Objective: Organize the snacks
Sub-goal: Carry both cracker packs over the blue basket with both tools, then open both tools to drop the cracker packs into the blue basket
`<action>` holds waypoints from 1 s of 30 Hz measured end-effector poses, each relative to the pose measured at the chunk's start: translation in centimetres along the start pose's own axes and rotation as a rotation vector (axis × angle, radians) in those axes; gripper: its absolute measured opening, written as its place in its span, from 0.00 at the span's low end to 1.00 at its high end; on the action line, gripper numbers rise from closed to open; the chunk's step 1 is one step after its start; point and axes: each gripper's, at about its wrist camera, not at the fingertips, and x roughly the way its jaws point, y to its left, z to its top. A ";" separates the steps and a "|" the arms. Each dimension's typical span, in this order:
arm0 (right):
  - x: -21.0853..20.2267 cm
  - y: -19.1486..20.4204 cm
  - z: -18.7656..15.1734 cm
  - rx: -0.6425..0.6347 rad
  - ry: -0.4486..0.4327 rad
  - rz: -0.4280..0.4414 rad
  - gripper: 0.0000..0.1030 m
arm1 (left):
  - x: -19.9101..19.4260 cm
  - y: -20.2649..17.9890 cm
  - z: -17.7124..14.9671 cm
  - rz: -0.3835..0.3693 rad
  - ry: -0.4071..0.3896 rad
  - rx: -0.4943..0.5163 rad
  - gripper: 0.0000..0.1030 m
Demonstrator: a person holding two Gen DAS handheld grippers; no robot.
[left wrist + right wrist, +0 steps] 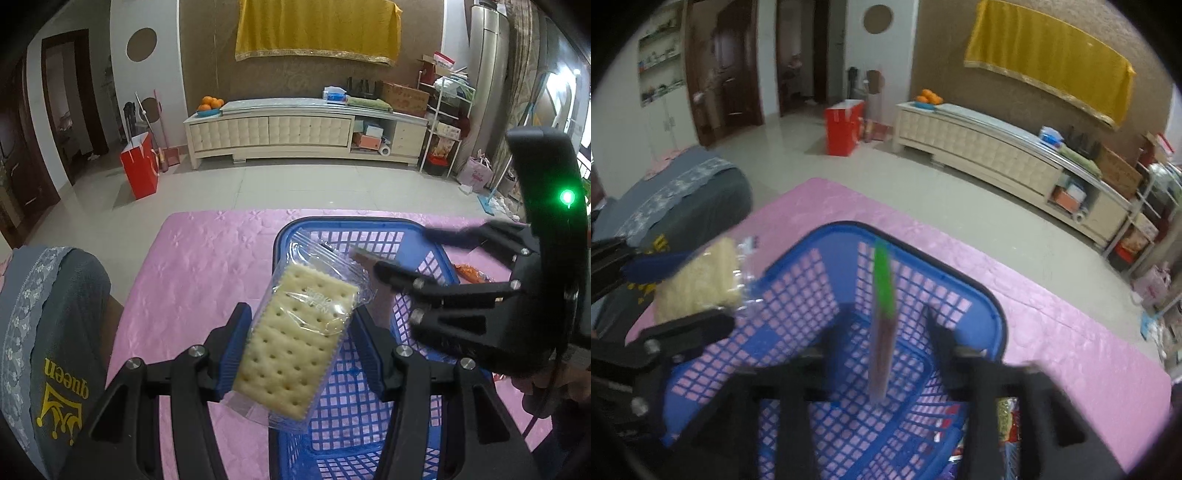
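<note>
We have the left gripper (299, 347) clamped on a clear-wrapped cracker pack (295, 332), held tilted above the near left part of the blue basket (436, 266). The basket sits on the pink-covered worktop (207, 266). Our right gripper (882, 336) hangs over the basket's interior, its fingers (938, 339) spread apart. A thin green-topped snack stick (882, 314) stands upright between them; blur hides whether either finger touches it. More wrapped snacks (1008, 424) lie on the worktop right of the basket. A grey cushion (55, 350) sits at near left.
</note>
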 end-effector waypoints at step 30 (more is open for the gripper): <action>-6.6 -3.3 -2.6 0.193 0.000 -0.041 0.86 | -2.3 -2.7 0.6 -0.024 0.001 0.071 0.51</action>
